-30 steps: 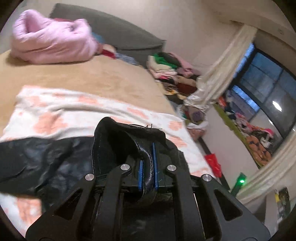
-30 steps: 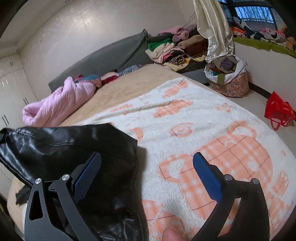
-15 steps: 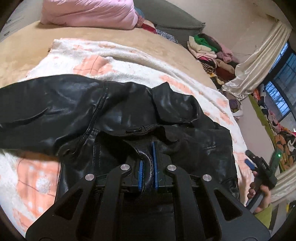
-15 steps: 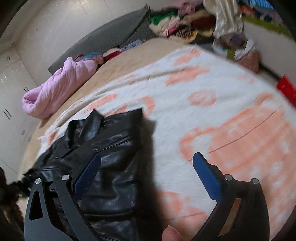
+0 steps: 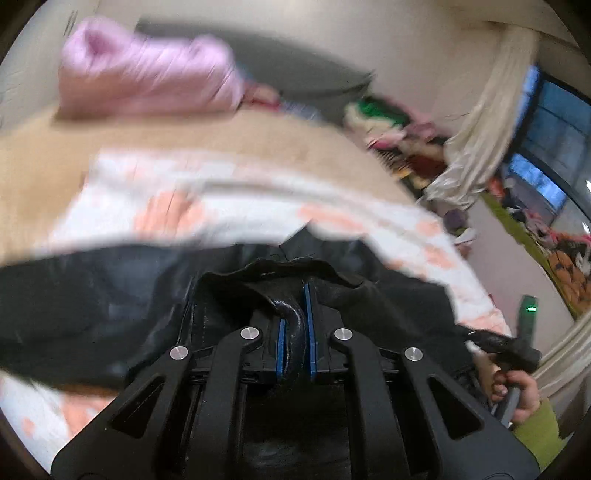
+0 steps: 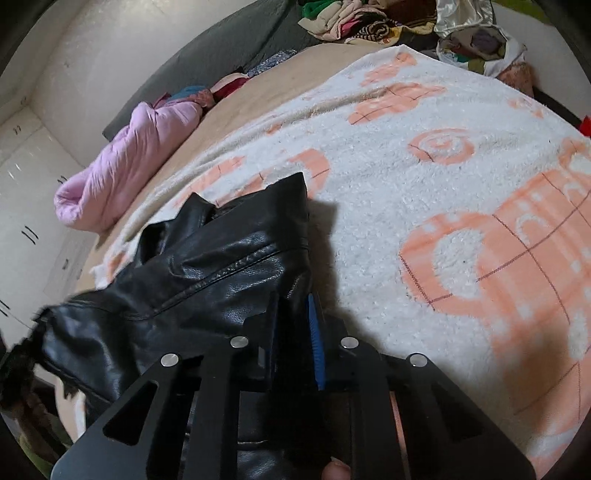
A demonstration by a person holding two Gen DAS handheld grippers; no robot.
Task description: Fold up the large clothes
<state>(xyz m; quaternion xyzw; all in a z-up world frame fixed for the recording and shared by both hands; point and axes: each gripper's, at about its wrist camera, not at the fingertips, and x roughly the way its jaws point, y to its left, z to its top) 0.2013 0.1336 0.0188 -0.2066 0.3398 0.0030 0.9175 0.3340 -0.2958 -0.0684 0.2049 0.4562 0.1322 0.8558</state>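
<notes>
A black leather jacket (image 6: pixel 207 266) lies on a white blanket with orange patterns (image 6: pixel 424 192) on the bed. My right gripper (image 6: pixel 295 325) is shut on the jacket's right edge, close to the blanket. In the left wrist view, which is blurred, my left gripper (image 5: pixel 294 314) is shut on a thick fold of the same black jacket (image 5: pixel 110 295) and holds it a little above the blanket (image 5: pixel 221 206). The right hand and its gripper show at the lower right of that view (image 5: pixel 513 350).
A rolled pink quilt (image 6: pixel 133 158) lies at the head of the bed by a grey headboard (image 6: pixel 229 48). Piled clothes (image 6: pixel 365 22) and a full bag (image 6: pixel 476 44) stand beside the bed. White wardrobe doors (image 6: pixel 26 206) are at the left.
My right gripper has shut on the jacket's edge; it was open before. My left gripper, still shut on its fold, has swung upward, and its view is now blurred.
</notes>
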